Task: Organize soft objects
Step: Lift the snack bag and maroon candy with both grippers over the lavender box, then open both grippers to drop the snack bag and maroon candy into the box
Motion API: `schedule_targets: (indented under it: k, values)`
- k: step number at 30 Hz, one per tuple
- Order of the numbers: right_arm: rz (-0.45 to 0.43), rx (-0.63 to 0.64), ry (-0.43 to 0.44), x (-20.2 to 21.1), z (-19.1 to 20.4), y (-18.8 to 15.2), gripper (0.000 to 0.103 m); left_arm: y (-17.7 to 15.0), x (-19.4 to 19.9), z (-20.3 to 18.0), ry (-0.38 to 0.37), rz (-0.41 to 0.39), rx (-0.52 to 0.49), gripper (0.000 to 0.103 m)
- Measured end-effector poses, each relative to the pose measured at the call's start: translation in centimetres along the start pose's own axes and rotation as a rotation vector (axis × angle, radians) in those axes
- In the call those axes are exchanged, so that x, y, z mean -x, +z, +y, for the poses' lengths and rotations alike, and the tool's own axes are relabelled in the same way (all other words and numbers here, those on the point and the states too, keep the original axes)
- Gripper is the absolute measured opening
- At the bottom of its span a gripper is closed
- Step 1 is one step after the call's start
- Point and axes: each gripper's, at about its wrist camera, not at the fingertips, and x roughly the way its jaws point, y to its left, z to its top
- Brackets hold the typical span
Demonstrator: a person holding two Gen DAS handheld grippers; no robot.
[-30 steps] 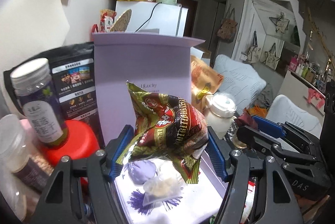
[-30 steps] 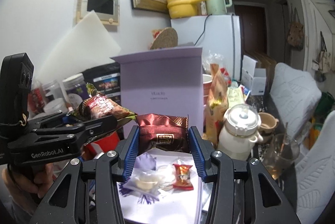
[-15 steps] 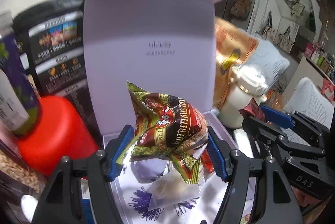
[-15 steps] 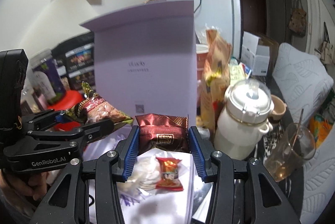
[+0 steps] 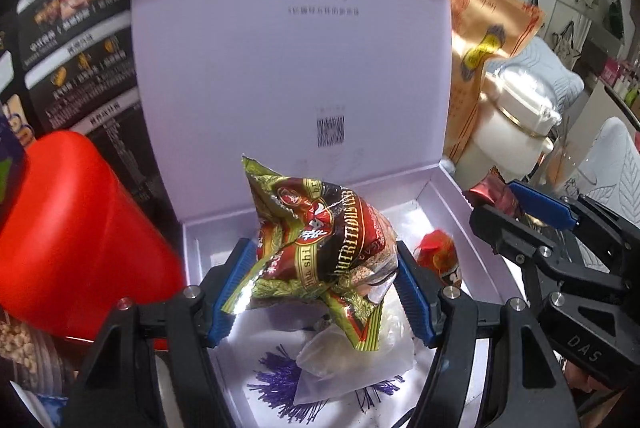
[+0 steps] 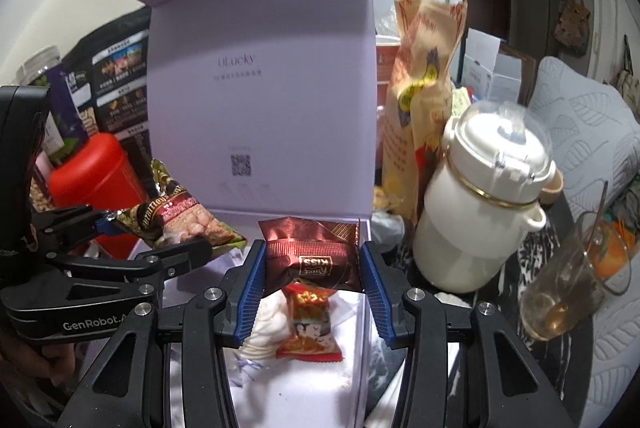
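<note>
**Both grippers loaded with snacks, parked over the lilac box**

The left gripper (image 5: 320, 288) had its blue pads clamped on a crinkly green-and-red snack bag (image 5: 320, 248), jaws roughly half shut with the bag squashed between them. It hung right over the open lilac gift box (image 5: 460, 212), whose lid (image 5: 288, 48) stood upright at the back with a little QR code printed inside.

The right gripper (image 6: 312, 288) was doing the same thing with a dark red foil packet (image 6: 312, 252), label upside down, pads pressing both ends. In its own view it sat at the right-hand side of the box, above the tray. From the left camera you could see it (image 5: 500, 196) poking in over the box's right wall, packet pinched at the tip.

Down in the box there were already a small red wrapped candy (image 6: 310, 324), directly under the foil packet, and a clear pouch with something white in it (image 5: 352, 360) lying on the purple flower print on the box floor.

Clutter all around: a red canister (image 5: 80, 240) just left of the box, a black printed bag (image 5: 80, 40) behind that, an orange snack bag (image 6: 424, 100) and a cream lidded pot (image 6: 480, 208) on the right, plus a glass cup (image 6: 568, 292) with a bit of amber liquid.
</note>
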Motion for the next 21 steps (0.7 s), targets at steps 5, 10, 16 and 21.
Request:
schedule_targets:
  k: [5,10,16,21]
  values:
    - [0.021,0.016,-0.015,-0.7,0.3,-0.5,0.048,-0.3,-0.7,-0.3,0.030,0.023,-0.002,0.068]
    - [0.057,0.015,-0.014,-1.8,0.4,-0.9,0.049,-0.5,-2.2,-0.2,0.050,0.073,0.009,0.068]
    - [0.110,0.011,-0.020,-3.3,0.1,-1.3,0.049,-0.5,-2.8,-0.1,0.085,0.075,-0.022,0.068]
    - [0.123,0.014,-0.030,-3.7,0.1,-1.6,0.050,-0.6,-3.1,-0.2,0.100,0.080,-0.032,0.068]
